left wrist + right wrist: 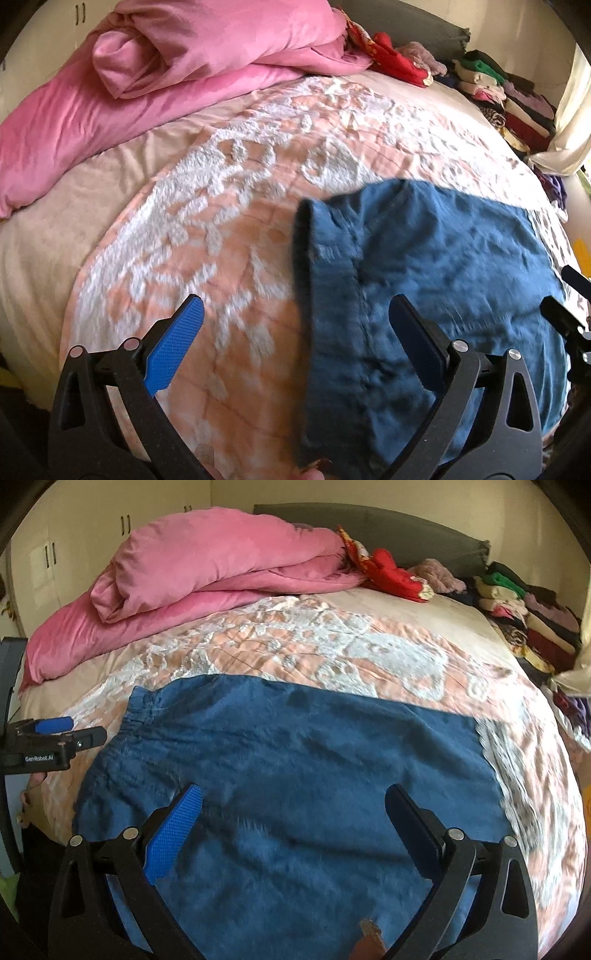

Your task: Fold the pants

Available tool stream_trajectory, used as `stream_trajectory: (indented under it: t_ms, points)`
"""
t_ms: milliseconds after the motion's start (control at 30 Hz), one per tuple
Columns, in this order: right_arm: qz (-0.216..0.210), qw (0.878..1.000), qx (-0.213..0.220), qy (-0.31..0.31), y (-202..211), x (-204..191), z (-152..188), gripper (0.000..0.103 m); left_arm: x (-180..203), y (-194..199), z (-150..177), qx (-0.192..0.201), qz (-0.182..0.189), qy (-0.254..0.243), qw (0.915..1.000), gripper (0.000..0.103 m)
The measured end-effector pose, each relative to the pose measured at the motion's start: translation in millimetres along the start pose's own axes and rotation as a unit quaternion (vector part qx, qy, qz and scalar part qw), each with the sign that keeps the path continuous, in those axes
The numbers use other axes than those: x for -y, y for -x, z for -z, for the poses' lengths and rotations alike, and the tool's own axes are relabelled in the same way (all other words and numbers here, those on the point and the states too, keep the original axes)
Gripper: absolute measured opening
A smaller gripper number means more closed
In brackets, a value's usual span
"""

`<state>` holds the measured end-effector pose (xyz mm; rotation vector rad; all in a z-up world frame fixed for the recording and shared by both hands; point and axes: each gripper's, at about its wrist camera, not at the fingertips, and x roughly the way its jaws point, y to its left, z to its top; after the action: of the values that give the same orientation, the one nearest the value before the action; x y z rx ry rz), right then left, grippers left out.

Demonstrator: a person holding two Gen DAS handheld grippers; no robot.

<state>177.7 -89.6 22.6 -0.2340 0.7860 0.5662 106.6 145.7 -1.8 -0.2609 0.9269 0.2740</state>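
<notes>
While both grippers gape, blue pants (295, 775) flat on bedspread (332, 653).

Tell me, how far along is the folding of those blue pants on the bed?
Partly done, it seems. The blue pants lie spread on the patterned bedspread as a broad rectangle, elastic waistband at one end, so the legs may already be folded over; I cannot be sure. Nothing is in hand: the left gripper and right gripper are both open above the cloth. Folding smaller looks left.

Cream walls and a cupboard (48, 559) surround a bed (369, 635) with grey headboard (406, 535); pink duvet (207, 576) and stacked clothes (532, 616) crowd its far end.
</notes>
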Motion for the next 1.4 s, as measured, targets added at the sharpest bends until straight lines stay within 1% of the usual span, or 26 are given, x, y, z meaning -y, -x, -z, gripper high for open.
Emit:
stream_trajectory:
  t_ms: [233, 267, 367, 400, 467, 567, 667, 800, 867, 933, 967, 1033, 1133, 1233, 1333, 1400]
  points:
    - [-0.015, 0.999, -0.012, 0.030, -34.1, -4.2, -30.4, 0.099, -4.3, -29.0, -24.3, -0.014, 0.003, -0.015, 0.9998, 0.094]
    - [-0.020, 0.999, -0.015, 0.034, -39.6, -3.9, -34.9, 0.099, -4.5, -32.8, -27.3, -0.017, 0.009, -0.015, 0.9997, 0.094]
    - [-0.043, 0.998, -0.029, 0.028, -56.3, 1.8, -46.2, 0.099, -9.1, -43.4, -37.4, -0.010, 0.041, -0.005, 0.9991, 0.094]
    - [-0.047, 0.998, -0.032, 0.026, -60.3, 2.7, -48.9, 0.099, -8.8, -48.0, -40.5, -0.013, 0.043, -0.005, 0.9990, 0.094]
    - [-0.052, 0.998, -0.040, 0.024, -71.6, 5.3, -56.9, 0.099, -6.9, -54.3, -45.0, -0.016, 0.037, -0.012, 0.9991, 0.094]
    - [-0.054, 0.997, -0.051, 0.031, -87.2, 8.2, -67.4, 0.099, -2.6, -69.5, -52.8, -0.025, 0.017, -0.026, 0.9992, 0.094]
    - [-0.057, 0.995, -0.060, 0.048, -101.5, 7.4, -76.4, 0.099, 0.3, -81.1, -55.4, -0.033, 0.016, -0.032, 0.9988, 0.094]
    - [-0.051, 0.993, -0.075, 0.069, -120.9, 4.5, -84.9, 0.099, 6.4, -89.0, -53.2, -0.030, 0.011, -0.054, 0.9980, 0.092]
    - [-0.046, 0.993, -0.082, 0.077, -129.7, 2.6, -87.6, 0.099, 8.9, -88.5, -51.0, -0.026, 0.014, -0.065, 0.9974, 0.085]
    - [-0.043, 0.991, -0.085, 0.095, -138.2, -1.3, -90.0, 0.099, 10.2, -86.7, -51.3, -0.020, 0.025, -0.072, 0.9969, 0.067]
    - [-0.040, 0.990, -0.087, 0.105, -142.4, -3.7, -91.0, 0.099, 10.9, -85.8, -52.0, -0.017, 0.030, -0.075, 0.9966, 0.061]
    - [-0.036, 0.988, -0.088, 0.123, -148.2, -7.2, -93.5, 0.099, 13.3, -81.3, -51.7, -0.009, 0.047, -0.085, 0.9952, 0.033]
    - [-0.030, 0.985, -0.089, 0.144, -152.5, -11.2, -95.6, 0.099, 18.1, -72.0, -50.0, 0.008, 0.048, -0.103, 0.9935, 0.029]
    - [-0.027, 0.980, -0.085, 0.177, -153.7, -18.0, -96.6, 0.099, 15.3, -59.4, -49.9, 0.021, 0.068, -0.096, 0.9929, 0.027]
    - [-0.043, 0.975, -0.085, 0.202, -153.6, -24.2, -96.4, 0.099, 13.0, -45.8, -49.0, 0.034, 0.083, -0.093, 0.9915, 0.027]
    - [-0.044, 0.973, -0.084, 0.211, -154.9, -27.7, -96.4, 0.098, 11.7, -35.7, -47.8, 0.041, 0.098, -0.090, 0.9903, 0.027]
